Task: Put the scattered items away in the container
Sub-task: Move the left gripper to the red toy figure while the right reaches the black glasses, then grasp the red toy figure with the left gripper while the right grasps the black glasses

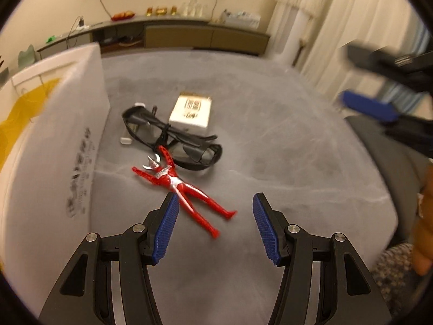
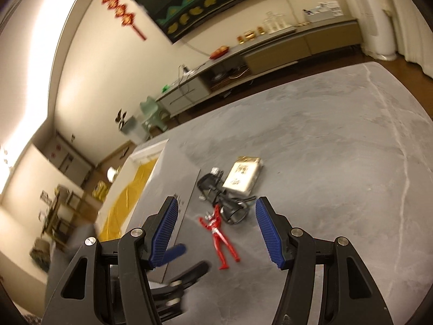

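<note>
Your left gripper (image 1: 215, 211): jaws wide, empty, low over the grey table (image 1: 297, 149), the red figure (image 1: 184, 189) lying between its tips. Your right gripper (image 2: 216, 216): jaws wide, empty, raised. Black glasses (image 1: 173, 135) touch the figure's arm; white box (image 1: 190, 111) just behind; white container (image 1: 67, 135) stands left.

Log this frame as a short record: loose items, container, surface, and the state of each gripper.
loose items: red toy figure, black glasses, small white box, all lying close together
container: white box beside the items, yellow lining inside
surface: grey marbled table
left gripper: open, empty, above the table near the figure's legs
right gripper: open, empty, above the table
items in container: none visible
</note>
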Demonstrator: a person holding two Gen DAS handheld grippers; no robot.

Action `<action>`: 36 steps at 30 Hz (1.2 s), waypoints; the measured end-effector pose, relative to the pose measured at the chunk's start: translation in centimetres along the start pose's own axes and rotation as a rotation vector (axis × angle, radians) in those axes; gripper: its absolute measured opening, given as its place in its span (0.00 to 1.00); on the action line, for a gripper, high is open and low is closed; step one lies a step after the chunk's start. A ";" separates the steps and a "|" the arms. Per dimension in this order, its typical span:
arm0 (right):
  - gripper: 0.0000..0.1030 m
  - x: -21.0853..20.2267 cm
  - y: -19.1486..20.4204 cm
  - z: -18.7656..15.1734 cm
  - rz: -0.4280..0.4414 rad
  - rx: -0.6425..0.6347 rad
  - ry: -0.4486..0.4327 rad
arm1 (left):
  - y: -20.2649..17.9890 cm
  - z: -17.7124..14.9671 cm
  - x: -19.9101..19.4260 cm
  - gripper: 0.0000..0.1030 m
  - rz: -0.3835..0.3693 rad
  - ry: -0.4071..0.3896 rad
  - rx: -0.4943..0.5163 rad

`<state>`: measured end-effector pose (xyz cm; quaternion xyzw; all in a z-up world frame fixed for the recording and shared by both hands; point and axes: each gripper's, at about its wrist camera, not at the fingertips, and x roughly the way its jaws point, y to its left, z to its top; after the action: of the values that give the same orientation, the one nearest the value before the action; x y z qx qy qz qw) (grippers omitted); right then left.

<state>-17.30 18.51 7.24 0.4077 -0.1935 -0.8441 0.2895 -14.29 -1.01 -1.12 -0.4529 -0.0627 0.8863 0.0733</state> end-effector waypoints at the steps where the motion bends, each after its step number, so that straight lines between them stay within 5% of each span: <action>1: 0.59 -0.3 -0.5 0.2 -0.013 0.011 -0.008 | 0.0 0.2 1.0 0.58 0.017 0.013 -0.006; 9: 0.59 2.3 -0.4 -0.2 -0.071 -0.032 0.060 | 1.5 -0.3 4.1 0.58 0.122 0.060 -0.034; 17: 0.59 7.0 1.3 -1.2 -0.170 -0.171 0.137 | 4.6 -3.4 0.5 0.58 0.113 0.043 -0.085; 23: 0.59 14.8 3.2 -1.2 -0.188 -0.289 0.223 | 4.6 -4.4 0.3 0.58 0.084 0.045 -0.088; 25: 0.40 16.6 2.9 -1.5 -0.197 -0.294 0.247 | 4.6 -4.5 0.1 0.58 0.078 0.042 -0.090; 26: 0.23 17.4 2.7 -1.7 -0.202 -0.297 0.260 | 4.7 -4.5 0.0 0.58 0.075 0.040 -0.091; 31: 0.15 17.1 1.7 -2.5 -0.225 -0.292 0.315 | 4.7 -4.8 -0.5 0.58 0.060 0.033 -0.096; 36: 0.17 14.3 0.7 -2.8 -0.244 -0.276 0.352 | 4.5 -4.3 -0.6 0.58 0.035 0.020 -0.105</action>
<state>-21.95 8.49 -2.31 0.5252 0.0276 -0.8073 0.2676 -10.81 -5.37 -3.98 -0.4659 -0.1006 0.8784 0.0346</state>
